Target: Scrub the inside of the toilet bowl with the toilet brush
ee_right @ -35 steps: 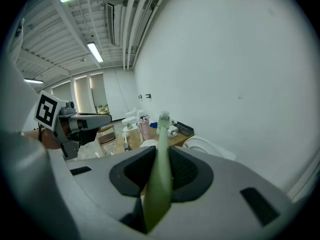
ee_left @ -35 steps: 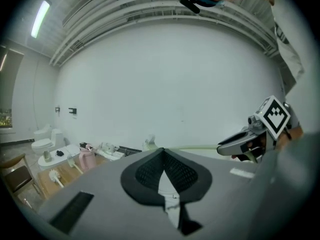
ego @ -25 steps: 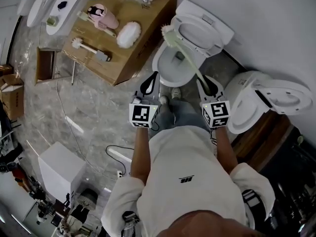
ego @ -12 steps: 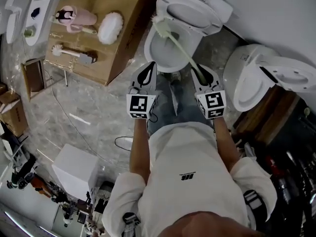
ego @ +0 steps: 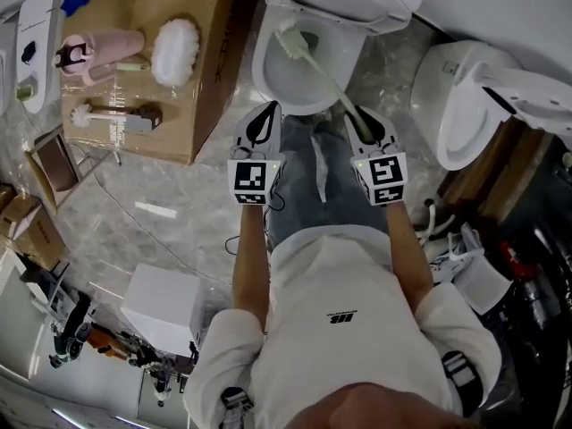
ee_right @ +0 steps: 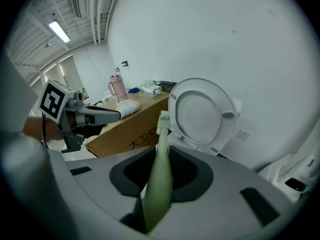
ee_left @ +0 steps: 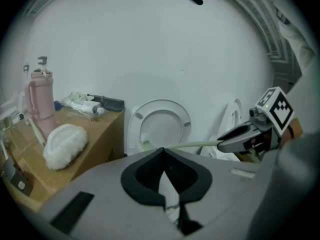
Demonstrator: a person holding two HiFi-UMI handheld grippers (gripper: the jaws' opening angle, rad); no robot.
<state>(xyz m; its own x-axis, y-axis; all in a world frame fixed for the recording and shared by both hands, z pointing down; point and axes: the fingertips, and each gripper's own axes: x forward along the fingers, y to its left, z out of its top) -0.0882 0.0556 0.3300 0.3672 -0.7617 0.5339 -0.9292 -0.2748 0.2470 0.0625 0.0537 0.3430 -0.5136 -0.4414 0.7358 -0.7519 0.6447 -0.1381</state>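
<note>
Brush head has come down from the far rim into the bowl since a second ago, and the toilet has slid to the top of the frame.

Head view: toilet brush (ego: 323, 77) runs on a slant. Its handle end is at the right tool (ego: 359, 121), at the near-right side of the toilet bowl (ego: 258, 68). Its bristle head is against the far-left inner wall. Left tool (ego: 265, 121) hangs at the bowl's near-left side, apart from the brush. Counter (ego: 214, 79) stands left of the bowl.

Left gripper view: jaws drawn together on nothing. The pale handle crosses beyond them toward the bowl, with the seat raised behind.

Right gripper view: jaws clenched on the green handle, which points straight ahead along the jaw line to the bristles below the raised seat (ee_right: 202, 111).

Judgement: scrubbing looks under way. The brush's long axis reaches forward and leftward from the right tool. The next strokes turn on sweeping that head round the bowl wall with the right arm alone.
</note>
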